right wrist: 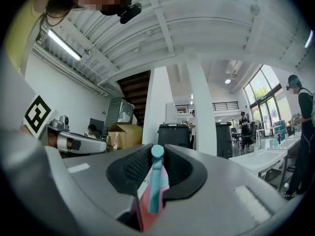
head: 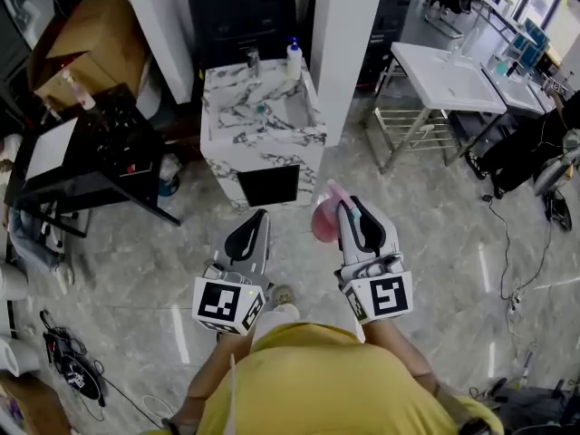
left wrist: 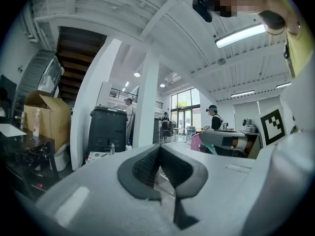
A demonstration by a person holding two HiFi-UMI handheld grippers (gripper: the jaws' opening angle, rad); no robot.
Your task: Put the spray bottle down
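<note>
1. Right gripper view shows the right gripper (right wrist: 157,155) clamped on the spray bottle (right wrist: 153,183). The teal neck and trigger stand between the ribbed pads, and the pink body hangs below the jaws.
2. Head view puts that bottle (head: 323,221) over the bare floor (head: 435,234) in front of the person. The marble sink counter (head: 222,107) is ahead and well apart from it, and nothing is set down yet.
3. Left gripper (left wrist: 160,154) has its jaws together on nothing and sits beside the right one. I'd leave it out of the way unless the bottle needs steadying.
4. Good placement, as I judge it, means bringing the bottle over a flat, bare stretch of the counter top. That spot should be clear of the basin and of the soap bottle (head: 294,59) at the back edge.
5. Lower until the base sits flat, then part the jaws. Letting go early could tip a bottle that hangs by its neck.
6. How upright the body hangs I can't quite tell, since the jaws hide most of it. Check that the base is square to the surface before release.
</note>
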